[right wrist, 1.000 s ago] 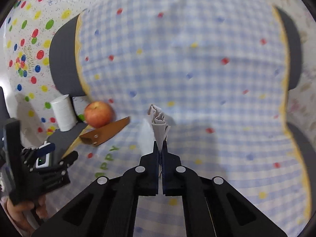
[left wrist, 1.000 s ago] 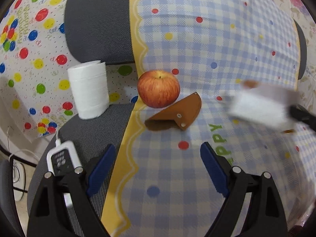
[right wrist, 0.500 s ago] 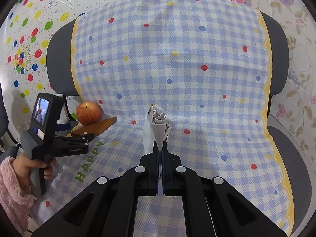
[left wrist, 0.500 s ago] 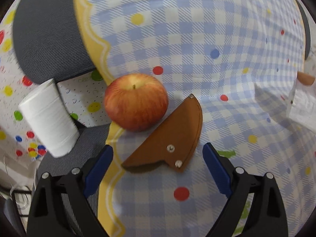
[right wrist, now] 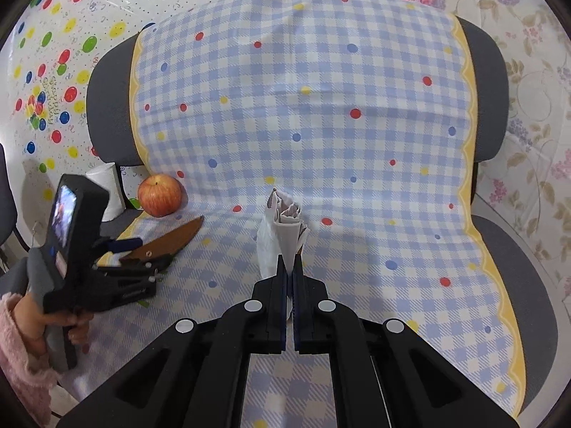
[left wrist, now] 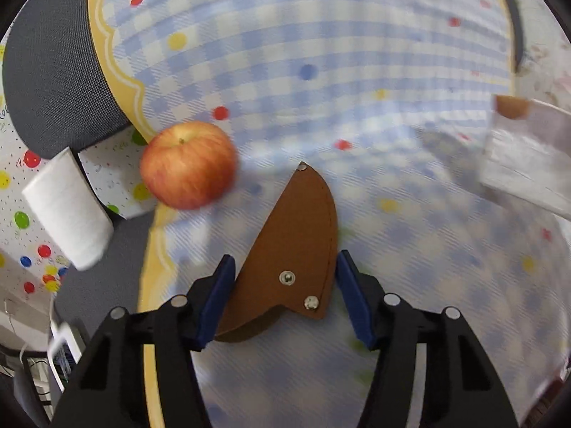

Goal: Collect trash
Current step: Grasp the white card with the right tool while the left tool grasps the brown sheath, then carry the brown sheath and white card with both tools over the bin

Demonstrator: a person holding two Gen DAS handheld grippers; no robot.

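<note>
A brown leather wedge-shaped piece with metal rivets lies flat on the blue checked cloth. My left gripper is open, its blue pads on either side of the piece's near end; it also shows in the right wrist view. My right gripper is shut on a white plastic bag, held upright above the cloth. The bag appears blurred at the right of the left wrist view. The brown piece also shows in the right wrist view.
A red apple sits just behind the brown piece, at the cloth's yellow edge. A white paper roll stands to its left. The cloth covers a grey office chair. Dotted and floral sheets hang behind.
My left gripper has moved forward and down until its open jaws straddle the brown piece. My right gripper keeps holding the bag, nearly still.
</note>
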